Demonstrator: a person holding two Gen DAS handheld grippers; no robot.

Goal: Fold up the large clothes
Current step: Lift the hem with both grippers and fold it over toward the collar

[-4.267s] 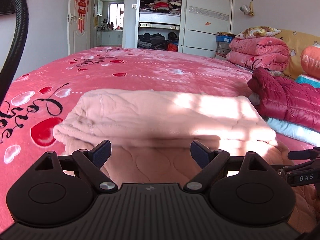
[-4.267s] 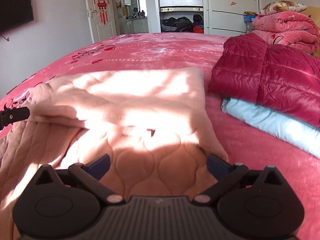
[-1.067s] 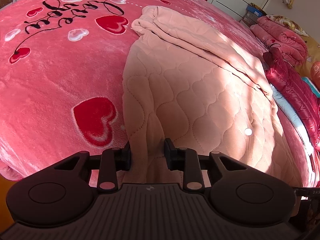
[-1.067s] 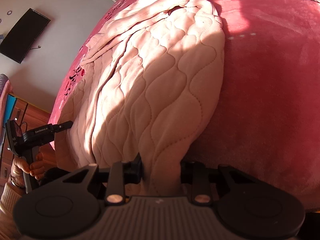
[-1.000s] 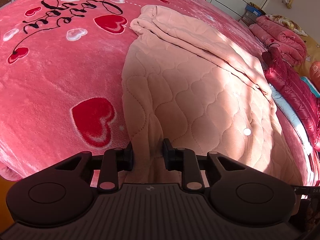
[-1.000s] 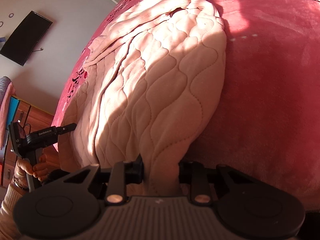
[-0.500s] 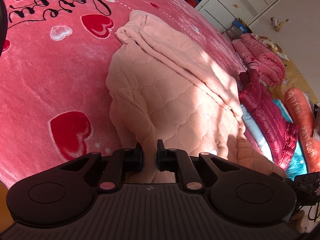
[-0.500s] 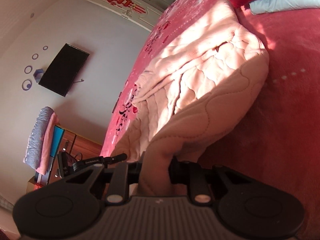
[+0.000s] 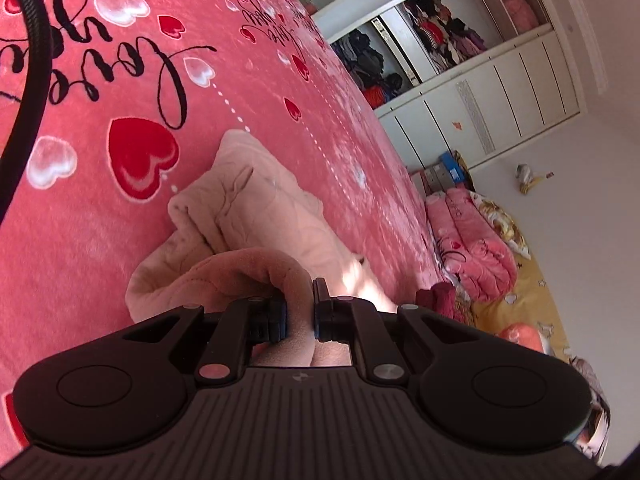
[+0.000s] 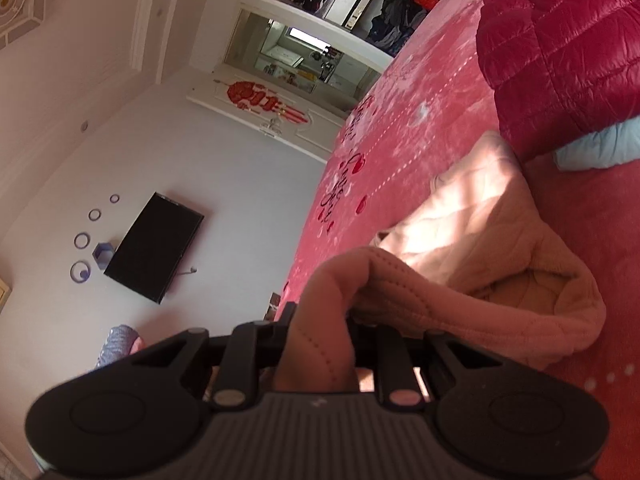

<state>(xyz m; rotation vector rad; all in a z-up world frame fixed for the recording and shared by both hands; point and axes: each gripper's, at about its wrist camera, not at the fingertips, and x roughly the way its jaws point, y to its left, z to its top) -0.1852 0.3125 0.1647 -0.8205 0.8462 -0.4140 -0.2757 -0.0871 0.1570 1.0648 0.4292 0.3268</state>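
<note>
A pale pink quilted garment (image 9: 256, 208) lies partly folded on the red heart-print bed cover (image 9: 120, 92). My left gripper (image 9: 300, 312) is shut on the garment's near hem, which is lifted and curls over toward the folded part. In the right wrist view the same garment (image 10: 480, 224) shows with its near edge raised and rolled. My right gripper (image 10: 320, 332) is shut on that hem, which drapes over the fingers and hides the pads.
A dark red puffer jacket (image 10: 560, 48) lies on a light blue garment (image 10: 596, 148) at the garment's right. Folded pink quilts (image 9: 472, 240) sit near the headboard. A wardrobe (image 9: 460, 64) stands beyond the bed. A television (image 10: 154, 246) hangs on the wall.
Both grippers closed on the garment's near hem, then lifted it and carried it forward over the folded part. Both views have tilted upward toward the room.
</note>
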